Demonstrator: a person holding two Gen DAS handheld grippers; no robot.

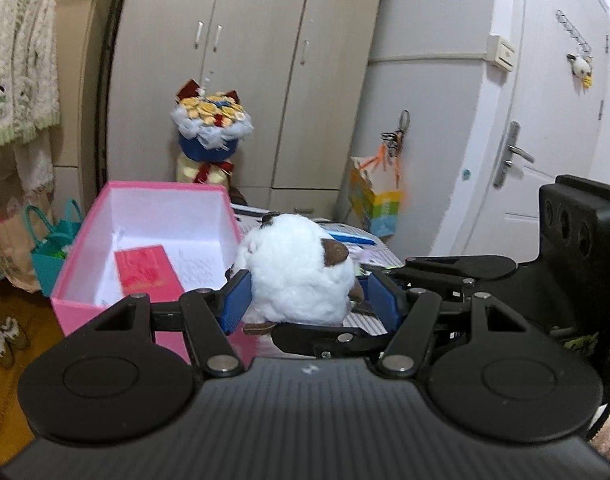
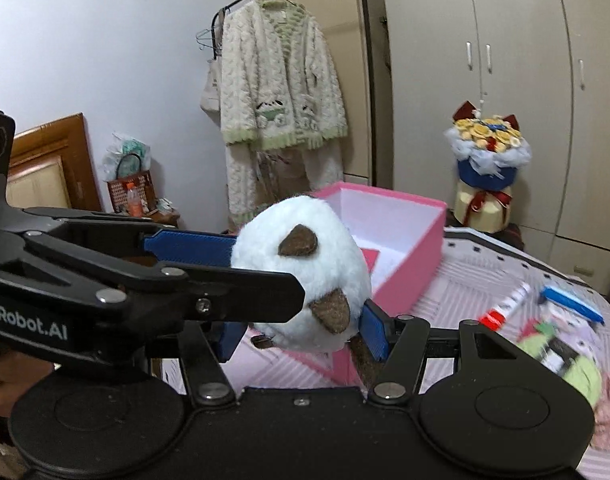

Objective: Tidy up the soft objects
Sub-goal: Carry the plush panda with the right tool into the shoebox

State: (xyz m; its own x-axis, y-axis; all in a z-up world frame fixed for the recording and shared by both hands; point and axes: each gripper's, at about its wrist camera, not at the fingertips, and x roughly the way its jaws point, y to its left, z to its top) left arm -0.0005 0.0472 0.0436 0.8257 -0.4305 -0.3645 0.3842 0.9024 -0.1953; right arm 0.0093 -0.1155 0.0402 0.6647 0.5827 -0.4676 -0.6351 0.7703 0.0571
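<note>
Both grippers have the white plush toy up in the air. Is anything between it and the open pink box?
Nothing visible. The white plush toy is clamped by both grippers just short of the pink box, whose top is open; only a red card and paper lie inside.

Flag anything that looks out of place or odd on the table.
Two markers lie loose on the patterned table cover: a red-capped marker and a blue marker, beside the pink box. Neither is soft. The white plush toy looks undamaged.

Beige wardrobe (image 1: pixel 241 80), white door (image 1: pixel 545 120)
</note>
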